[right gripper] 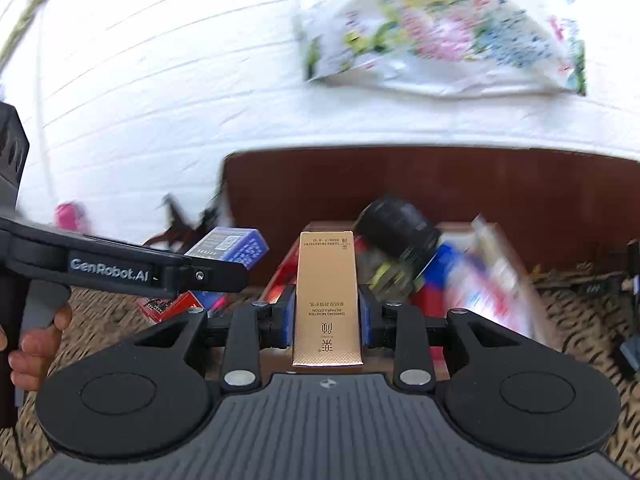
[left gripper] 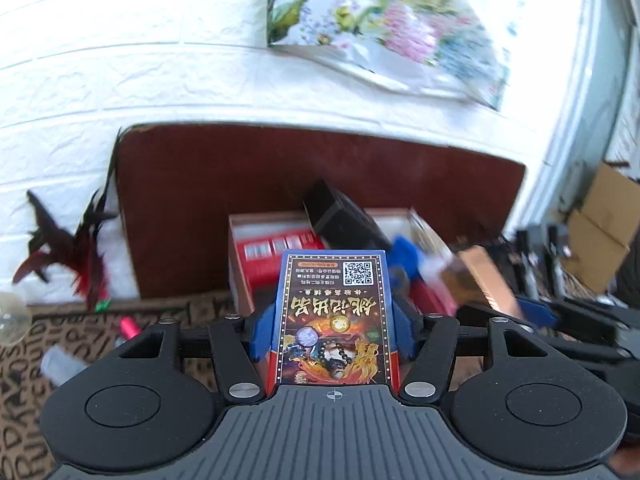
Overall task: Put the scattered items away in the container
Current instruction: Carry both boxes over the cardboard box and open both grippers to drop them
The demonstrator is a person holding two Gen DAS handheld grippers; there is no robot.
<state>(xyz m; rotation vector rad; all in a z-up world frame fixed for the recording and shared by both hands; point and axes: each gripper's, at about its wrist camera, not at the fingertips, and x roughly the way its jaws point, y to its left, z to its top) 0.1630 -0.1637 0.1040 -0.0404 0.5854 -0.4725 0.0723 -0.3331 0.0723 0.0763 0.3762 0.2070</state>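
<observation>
My left gripper (left gripper: 334, 320) is shut on a blue and red printed card box (left gripper: 336, 320) with a QR code, held up in front of the container. My right gripper (right gripper: 327, 312) is shut on a tall gold box (right gripper: 327, 296). The container (left gripper: 240, 256) is an open box holding red packs, a black box (left gripper: 340, 216) and other items; it also shows in the right wrist view (right gripper: 320, 226). In the right wrist view the left gripper arm (right gripper: 120, 268) comes in from the left with the blue box (right gripper: 228, 246). In the left wrist view the gold box (left gripper: 480, 276) shows blurred at right.
A brown board (left gripper: 240, 176) leans on the white brick wall behind the container. Dark red feathers (left gripper: 68, 248), a clear ball (left gripper: 12, 318) and a pink item (left gripper: 129, 327) lie at left on the patterned mat. Cardboard boxes (left gripper: 600, 224) stand at right. A floral bag (left gripper: 384, 28) hangs above.
</observation>
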